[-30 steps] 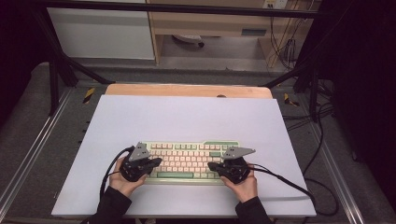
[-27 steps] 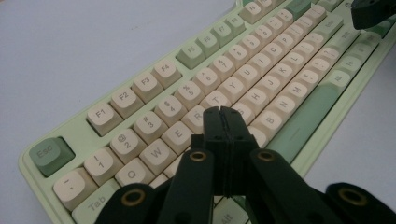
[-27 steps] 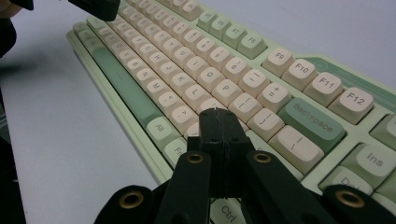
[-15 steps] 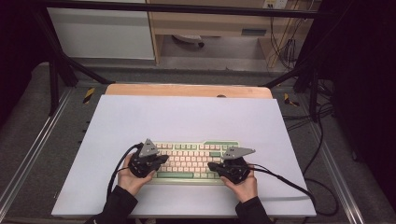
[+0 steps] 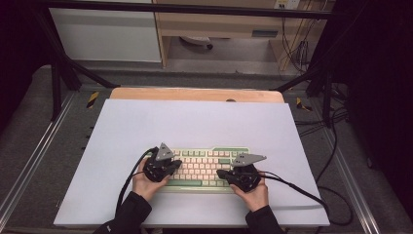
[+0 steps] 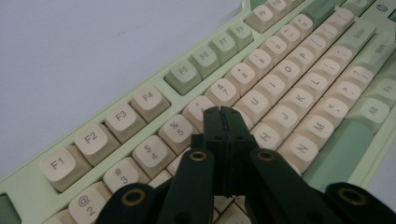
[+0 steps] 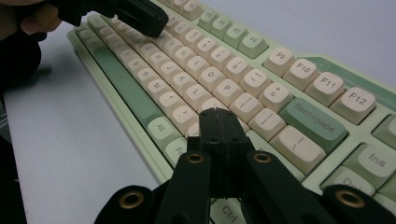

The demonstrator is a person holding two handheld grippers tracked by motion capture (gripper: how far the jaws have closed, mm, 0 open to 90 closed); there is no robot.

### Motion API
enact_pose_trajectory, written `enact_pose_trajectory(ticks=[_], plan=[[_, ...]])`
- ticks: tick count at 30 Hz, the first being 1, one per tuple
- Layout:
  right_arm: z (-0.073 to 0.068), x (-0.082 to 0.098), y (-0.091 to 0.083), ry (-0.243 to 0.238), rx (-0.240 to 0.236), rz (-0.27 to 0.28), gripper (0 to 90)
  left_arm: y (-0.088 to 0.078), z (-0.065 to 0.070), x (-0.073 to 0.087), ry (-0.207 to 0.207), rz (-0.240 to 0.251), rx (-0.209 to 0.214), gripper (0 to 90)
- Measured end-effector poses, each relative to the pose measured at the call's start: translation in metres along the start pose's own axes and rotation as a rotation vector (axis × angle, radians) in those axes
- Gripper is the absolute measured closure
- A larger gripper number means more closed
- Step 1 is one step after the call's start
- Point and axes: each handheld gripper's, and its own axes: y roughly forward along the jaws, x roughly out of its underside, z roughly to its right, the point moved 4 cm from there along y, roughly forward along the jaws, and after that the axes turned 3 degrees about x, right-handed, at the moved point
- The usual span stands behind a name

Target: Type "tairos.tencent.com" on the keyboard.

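Note:
A pale green keyboard (image 5: 204,163) with cream keys lies on the near half of the white table top. My left gripper (image 5: 174,165) hovers over its left part, held in a hand. In the left gripper view its jaws are shut with nothing between them, and their tip (image 6: 221,112) sits just above the keys near 6 and Y on the keyboard (image 6: 280,70). My right gripper (image 5: 221,173) is over the keyboard's right part. Its jaws are shut too, tip (image 7: 216,114) low over the keys left of the Backspace key (image 7: 308,117). The left gripper (image 7: 135,14) shows at that view's top left.
The white table top (image 5: 195,122) stretches free behind and beside the keyboard, with a wooden strip (image 5: 195,94) along its far edge. A black cable (image 5: 302,192) trails right from the right gripper and another cable (image 5: 127,181) left from the left one. Metal rails flank the table.
The left gripper has moved right and a little farther onto the keyboard. The right gripper has stayed where it was.

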Motion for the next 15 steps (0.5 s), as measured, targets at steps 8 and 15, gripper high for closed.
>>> enact_pose_trajectory(ticks=[8,15], plan=[[-0.0001,0.0000,0.0002,0.000,-0.001,0.000,90.0,0.0042,0.0000,0.0024,0.012,-0.019,-0.004,89.9],[0.0001,0.0000,-0.0002,-0.002,-0.001,0.000,90.0,0.0000,0.0002,0.0011,0.008,0.003,0.002,89.8]])
